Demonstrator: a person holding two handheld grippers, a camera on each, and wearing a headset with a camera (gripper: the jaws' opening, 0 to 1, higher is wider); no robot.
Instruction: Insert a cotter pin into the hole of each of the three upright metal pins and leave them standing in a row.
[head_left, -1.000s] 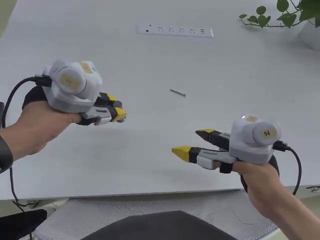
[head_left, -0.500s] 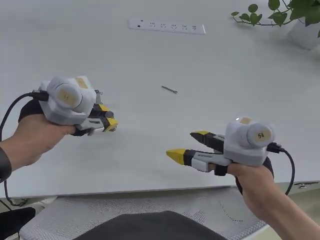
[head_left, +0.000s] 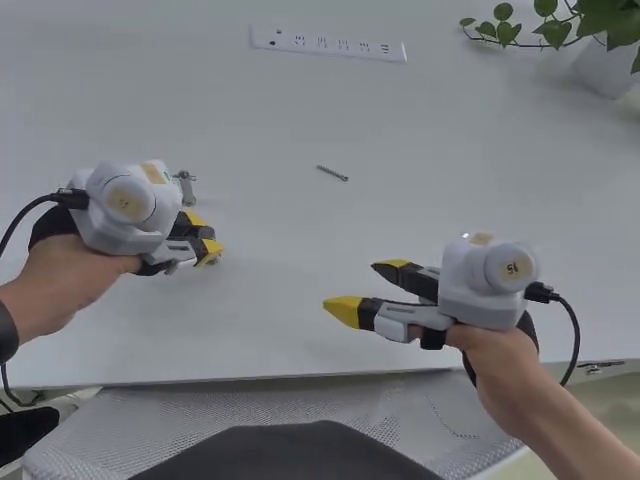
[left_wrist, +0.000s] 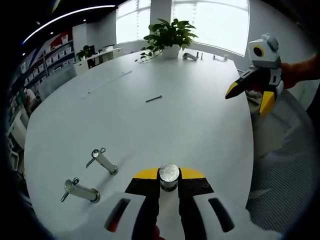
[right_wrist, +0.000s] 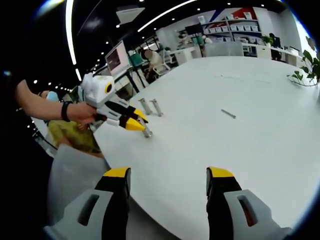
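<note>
My left gripper (head_left: 205, 250) (left_wrist: 169, 189) is shut on a short metal pin (left_wrist: 169, 173), seen end-on between its yellow tips and held low over the table near its left front edge. Two more metal pins (left_wrist: 103, 162) (left_wrist: 81, 190) stand close by, each with a cotter pin through its top; one of them (head_left: 185, 186) peeks out behind the left gripper. A loose cotter pin (head_left: 332, 174) (right_wrist: 228, 114) lies at mid-table. My right gripper (head_left: 365, 290) (right_wrist: 169, 175) hovers open at the front right, holding nothing.
A white power strip (head_left: 328, 44) lies at the far side. A potted plant (head_left: 575, 25) stands at the back right corner. The table's front edge (head_left: 300, 375) runs just under both grippers, with a grey chair below it.
My left gripper has moved nearer and lower with the pin, uncovering an upright pin behind it. The right gripper has stayed open, about where it was. The head camera has shifted.
</note>
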